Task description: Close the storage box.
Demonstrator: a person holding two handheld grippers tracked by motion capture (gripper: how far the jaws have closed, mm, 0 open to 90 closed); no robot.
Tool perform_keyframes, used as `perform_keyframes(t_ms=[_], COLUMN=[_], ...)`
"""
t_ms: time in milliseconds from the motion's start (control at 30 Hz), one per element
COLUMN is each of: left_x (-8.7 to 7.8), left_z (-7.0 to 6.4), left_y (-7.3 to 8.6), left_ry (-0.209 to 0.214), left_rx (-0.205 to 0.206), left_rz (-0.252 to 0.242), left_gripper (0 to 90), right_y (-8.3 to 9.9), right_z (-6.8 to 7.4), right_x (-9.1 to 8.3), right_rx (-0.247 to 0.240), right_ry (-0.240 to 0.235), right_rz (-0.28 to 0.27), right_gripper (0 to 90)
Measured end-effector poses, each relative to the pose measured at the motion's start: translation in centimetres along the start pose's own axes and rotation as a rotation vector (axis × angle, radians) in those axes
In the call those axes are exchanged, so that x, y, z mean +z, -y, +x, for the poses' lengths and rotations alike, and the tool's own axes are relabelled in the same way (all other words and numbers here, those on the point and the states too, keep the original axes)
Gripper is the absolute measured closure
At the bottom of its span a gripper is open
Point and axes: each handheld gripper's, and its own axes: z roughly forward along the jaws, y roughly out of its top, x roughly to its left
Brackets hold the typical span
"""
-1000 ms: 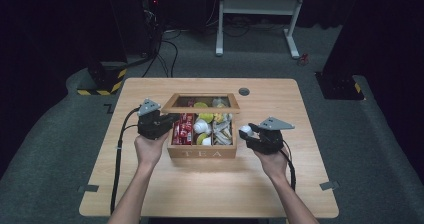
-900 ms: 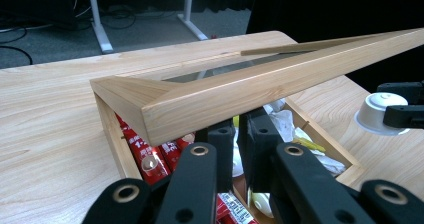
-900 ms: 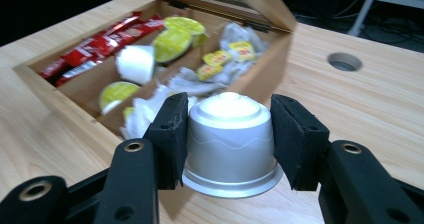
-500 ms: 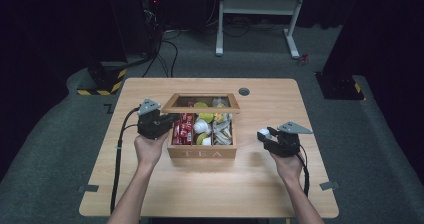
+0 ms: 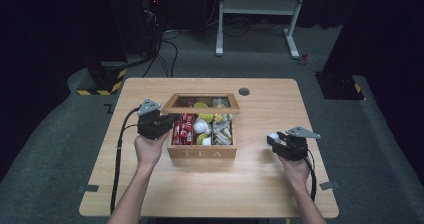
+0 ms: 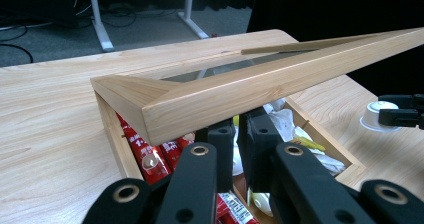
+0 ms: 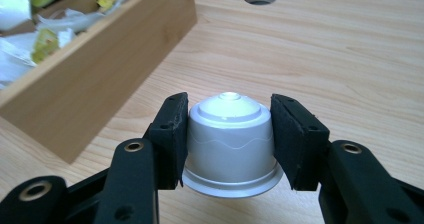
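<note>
Table: light wood, with a round cable hole beyond the box's far right corner.

Box: wooden, "TEA" on its near face, set near the middle of the table. It is divided into compartments; red sachets fill the left one, and yellow and white packets fill those to the right. In the right gripper view the box lies to the upper left, well apart from the jaws.

Lid: a wood frame with a glass pane, raised over the box's far half. In the left gripper view the lid slants across just above the jaw tips.

Left gripper: held in the left hand at the box's left wall, jaws reaching in under the lid. In its own view the left gripper has its jaws close together with only a thin gap; whether they pinch anything cannot be told.

Right gripper: held in the right hand, to the right of the box and apart from it. Its jaws are partly open and clamp both sides of the capsule.

Capsule: silver, domed, flanged rim down, between the pads of the right gripper, low over the table right of the box. From the left gripper view the capsule sits beyond the box's right wall.
</note>
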Motion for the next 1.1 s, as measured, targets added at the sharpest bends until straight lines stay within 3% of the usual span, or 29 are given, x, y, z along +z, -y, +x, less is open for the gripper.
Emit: perform_keyframes(t_ms=[500, 1100], left_x=[0.0, 0.0], left_z=[0.0, 0.0], left_y=[0.1, 0.2], left_ry=[0.003, 0.0], left_rx=[0.003, 0.005], left_rz=[-0.006, -0.005], left_gripper=[84.3, 84.3], right_y=[1.4, 1.9], right_z=[-1.1, -0.8], right_x=[1.1, 2.5], right_rx=[0.038, 0.022], right_ry=[0.025, 0.006], right_rz=[0.027, 0.058], right_gripper=[51.4, 50.5])
